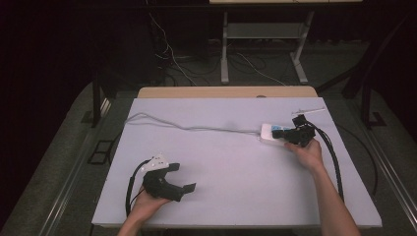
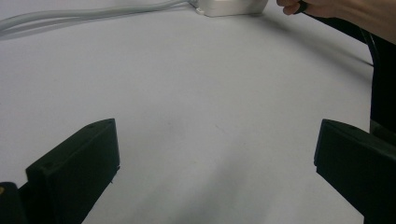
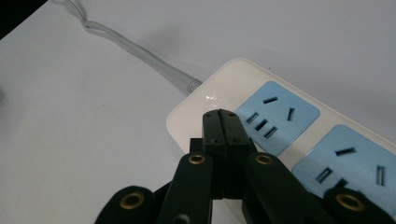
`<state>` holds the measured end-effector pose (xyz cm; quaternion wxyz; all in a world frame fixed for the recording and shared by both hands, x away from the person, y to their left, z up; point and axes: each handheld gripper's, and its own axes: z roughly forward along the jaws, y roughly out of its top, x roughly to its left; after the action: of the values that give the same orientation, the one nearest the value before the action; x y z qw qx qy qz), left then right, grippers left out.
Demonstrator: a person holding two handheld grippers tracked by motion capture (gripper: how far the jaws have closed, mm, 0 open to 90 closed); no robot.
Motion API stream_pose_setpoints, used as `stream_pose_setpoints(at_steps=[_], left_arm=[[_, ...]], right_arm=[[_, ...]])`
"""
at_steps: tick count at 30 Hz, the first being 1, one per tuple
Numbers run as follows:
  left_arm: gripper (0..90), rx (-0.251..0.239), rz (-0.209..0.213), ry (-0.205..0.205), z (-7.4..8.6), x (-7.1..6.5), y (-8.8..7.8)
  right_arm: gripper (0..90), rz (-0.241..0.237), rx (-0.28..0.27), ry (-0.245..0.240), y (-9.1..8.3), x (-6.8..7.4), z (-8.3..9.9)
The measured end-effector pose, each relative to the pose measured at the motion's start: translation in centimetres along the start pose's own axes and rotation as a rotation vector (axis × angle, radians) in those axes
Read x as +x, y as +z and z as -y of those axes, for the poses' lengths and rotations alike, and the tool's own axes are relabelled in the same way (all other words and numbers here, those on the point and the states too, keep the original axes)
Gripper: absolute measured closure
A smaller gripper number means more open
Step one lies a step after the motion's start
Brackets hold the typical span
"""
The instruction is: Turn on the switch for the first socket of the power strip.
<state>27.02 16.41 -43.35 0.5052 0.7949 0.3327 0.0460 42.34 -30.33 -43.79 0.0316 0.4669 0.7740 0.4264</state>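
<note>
Looking down from the high view, the right gripper (image 1: pixel 296 133) sits over the white power strip (image 1: pixel 268 133) at the table's (image 1: pixel 221 196) far right, while the left gripper (image 1: pixel 169 179) rests near the front left edge, well apart from it; the strip's grey cord (image 1: pixel 187 128) trails away toward the far left corner. Along the left gripper view, its jaws stand wide apart over bare tabletop, holding nothing, with the power strip (image 2: pixel 231 6) far off at the top. Through the right gripper view, the jaws are pressed together with nothing between them, their tips touching or just above the strip's cord end, beside the first blue socket panel (image 3: pixel 276 116). The step in hand appears to be pressing or nudging the strip with closed tips; the next move likely calls for a steady, light push without sliding onto the socket slots.
</note>
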Motion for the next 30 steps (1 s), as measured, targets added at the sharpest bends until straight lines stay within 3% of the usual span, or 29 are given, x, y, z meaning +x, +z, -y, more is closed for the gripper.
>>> stream_pose_setpoints(at_steps=[7,15,30], left_arm=[[0.0,0.002,0.001,-0.008,0.0,0.1,0.1],[0.0,-0.001,-0.001,-0.010,0.0,0.1,0.1],[0.0,-0.002,0.006,-0.009,0.1,0.1,0.1]], right_arm=[[90.0,0.025,0.048,-0.025,-0.1,0.6,-0.7],[90.0,0.042,0.071,-0.024,-0.9,0.2,-0.7],[90.0,0.041,0.059,-0.023,-2.7,0.8,-1.1]])
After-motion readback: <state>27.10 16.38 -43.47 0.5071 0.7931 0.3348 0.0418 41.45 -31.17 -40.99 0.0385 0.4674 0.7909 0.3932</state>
